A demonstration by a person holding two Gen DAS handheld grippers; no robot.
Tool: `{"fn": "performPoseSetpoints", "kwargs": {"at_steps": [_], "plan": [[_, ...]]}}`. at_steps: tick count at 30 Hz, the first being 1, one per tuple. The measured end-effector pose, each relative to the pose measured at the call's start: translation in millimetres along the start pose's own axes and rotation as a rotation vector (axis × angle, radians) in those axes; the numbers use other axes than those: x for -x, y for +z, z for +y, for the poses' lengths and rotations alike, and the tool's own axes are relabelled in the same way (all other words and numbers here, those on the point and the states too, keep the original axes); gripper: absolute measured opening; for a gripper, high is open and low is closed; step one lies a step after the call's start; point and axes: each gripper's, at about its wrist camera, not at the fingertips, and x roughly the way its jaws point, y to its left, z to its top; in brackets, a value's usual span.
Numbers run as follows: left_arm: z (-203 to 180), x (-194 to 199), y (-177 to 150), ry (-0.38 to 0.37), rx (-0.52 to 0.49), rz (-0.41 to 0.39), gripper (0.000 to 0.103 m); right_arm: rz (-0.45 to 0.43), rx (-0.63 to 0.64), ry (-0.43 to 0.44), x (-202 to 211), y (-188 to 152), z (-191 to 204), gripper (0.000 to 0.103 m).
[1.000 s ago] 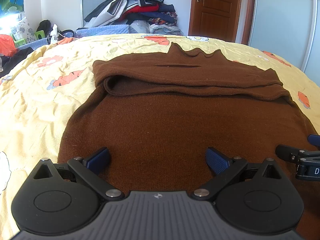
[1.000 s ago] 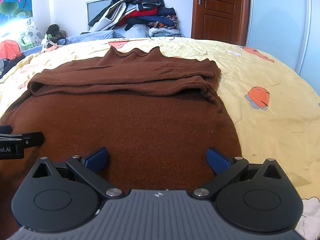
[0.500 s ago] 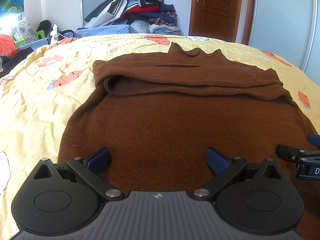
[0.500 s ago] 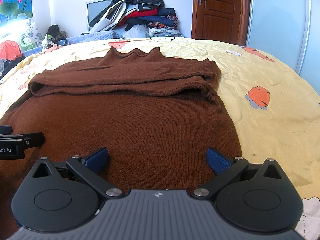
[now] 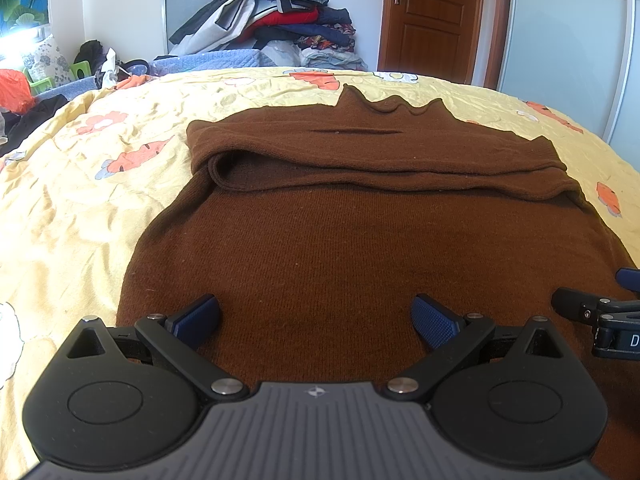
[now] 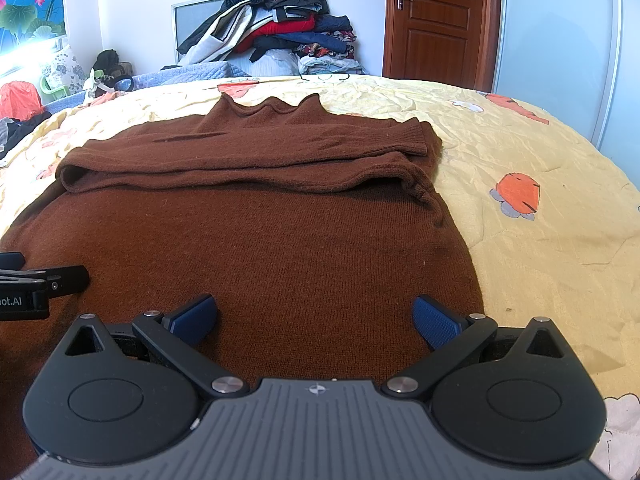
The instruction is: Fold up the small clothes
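Observation:
A brown knit sweater [image 5: 340, 248] lies flat on the yellow bedspread [image 5: 80, 200], its sleeves folded across the chest and its collar at the far end. It also shows in the right wrist view [image 6: 260, 248]. My left gripper [image 5: 316, 320] is open and empty over the sweater's near hem on the left side. My right gripper [image 6: 316, 318] is open and empty over the near hem on the right side. Each gripper's tip shows in the other view: the right one [image 5: 592, 316] and the left one [image 6: 40, 284].
The sweater's right edge meets bare bedspread [image 6: 540, 260]. A heap of clothes [image 5: 276, 20] stands against the far wall. A wooden door [image 5: 432, 16] and a pale wardrobe [image 5: 572, 40] are at the back right. Clutter [image 5: 24, 92] lies past the bed's left edge.

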Motion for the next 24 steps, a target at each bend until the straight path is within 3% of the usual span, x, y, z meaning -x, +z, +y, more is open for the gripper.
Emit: {"fn": "performPoseSetpoints", "kwargs": {"at_steps": [24], "plan": [[2, 19, -17, 0.032, -0.01, 0.025, 0.103, -0.003, -0.005, -0.001, 1, 0, 1, 0.103]]}}
